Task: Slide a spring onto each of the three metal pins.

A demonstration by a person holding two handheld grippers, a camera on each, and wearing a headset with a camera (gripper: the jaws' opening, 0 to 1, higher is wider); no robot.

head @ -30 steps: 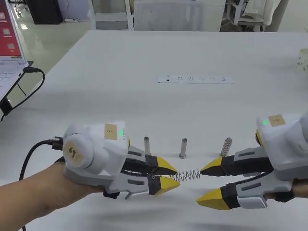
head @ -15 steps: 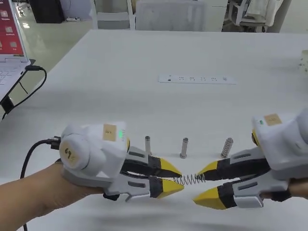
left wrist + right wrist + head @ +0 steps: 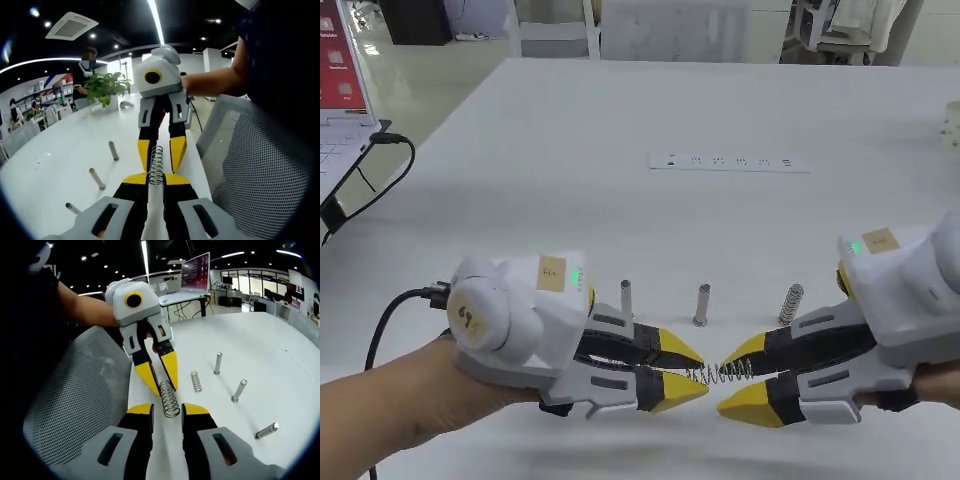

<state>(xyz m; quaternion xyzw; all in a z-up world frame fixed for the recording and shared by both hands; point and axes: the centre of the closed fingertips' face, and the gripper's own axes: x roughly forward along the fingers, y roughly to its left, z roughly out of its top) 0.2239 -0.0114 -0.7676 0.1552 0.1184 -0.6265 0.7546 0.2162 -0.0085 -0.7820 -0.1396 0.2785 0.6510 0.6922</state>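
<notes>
Handover looks to us like the step in hand. At the left, the white left gripper with yellow-tipped black jaws (image 3: 700, 375) is clamped on one end of a small coiled steel spring (image 3: 722, 372), which it holds roughly level, off the white table (image 3: 620, 150) and nearer to us than the row of pins. The spring's free end reaches in between the jaws of the matching right gripper (image 3: 725, 387), which stand narrowly apart around it without yet pinching.

We would close the right gripper on the last few coils only, lightly enough not to crush them. The bore must stay unblocked so a pin can enter. We would let go on the left only once that hold is firm.

Beyond the grippers, the left short upright metal pin (image 3: 626, 297) is bare. The middle pin (image 3: 702, 304) is bare too, and the right pin (image 3: 791, 303) already wears a spring. In the right gripper view, a second loose spring (image 3: 196, 381) lies on the table near the pins.

We would turn the held spring upright directly over a bare pin before lowering it.
</notes>
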